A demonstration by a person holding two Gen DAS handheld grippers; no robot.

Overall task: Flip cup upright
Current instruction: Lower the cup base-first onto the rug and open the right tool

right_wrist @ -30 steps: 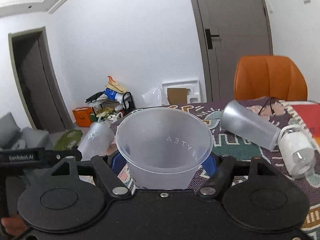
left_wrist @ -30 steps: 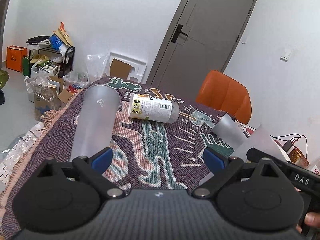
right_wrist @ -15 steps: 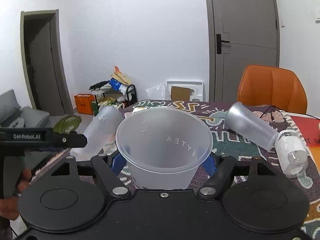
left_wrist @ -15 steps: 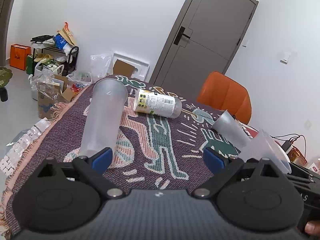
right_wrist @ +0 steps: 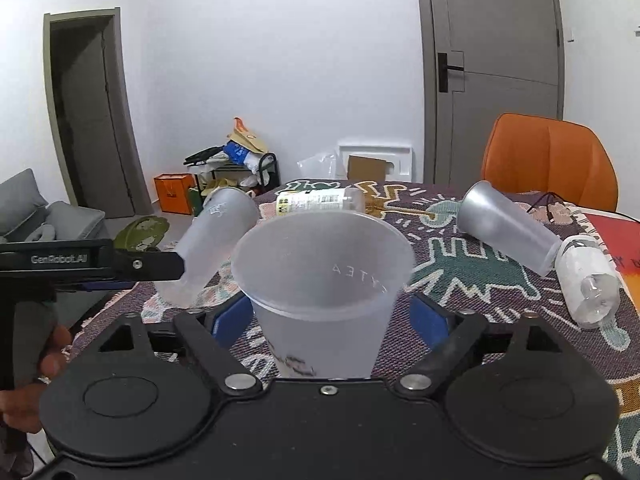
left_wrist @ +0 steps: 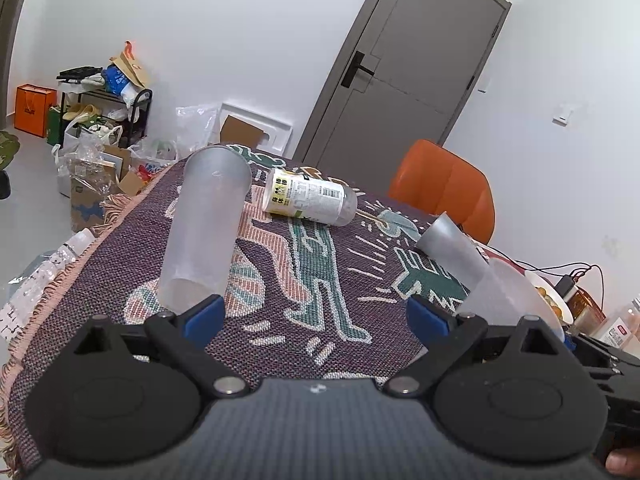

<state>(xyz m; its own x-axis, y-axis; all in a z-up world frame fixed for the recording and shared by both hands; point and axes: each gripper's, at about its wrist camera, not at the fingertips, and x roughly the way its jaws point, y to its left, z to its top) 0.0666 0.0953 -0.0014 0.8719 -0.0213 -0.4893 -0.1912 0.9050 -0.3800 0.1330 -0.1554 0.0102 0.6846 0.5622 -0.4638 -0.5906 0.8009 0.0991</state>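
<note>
A clear frosted plastic cup point(right_wrist: 324, 280) stands upright with its mouth up between the pads of my right gripper point(right_wrist: 330, 318); the jaws stand wide, the pads a little apart from its wall. It also shows at the right of the left wrist view point(left_wrist: 508, 300). My left gripper point(left_wrist: 316, 314) is open and empty above the patterned cloth point(left_wrist: 320, 288). A tall frosted cup point(left_wrist: 204, 232) stands upside down by the left blue pad point(left_wrist: 202, 316); it also shows in the right wrist view point(right_wrist: 212, 240).
A labelled bottle point(left_wrist: 310, 202) lies on its side at the far end. Another frosted cup point(right_wrist: 508, 232) lies on its side at the right, beside a small clear bottle point(right_wrist: 588, 284). An orange chair point(right_wrist: 548, 160) stands behind the table. The cloth's fringed edge point(left_wrist: 52, 292) runs along the left.
The right gripper's jaws have opened away from the upright cup, which now sits lower. The left gripper has risen and pulled back, showing more of the cloth.
</note>
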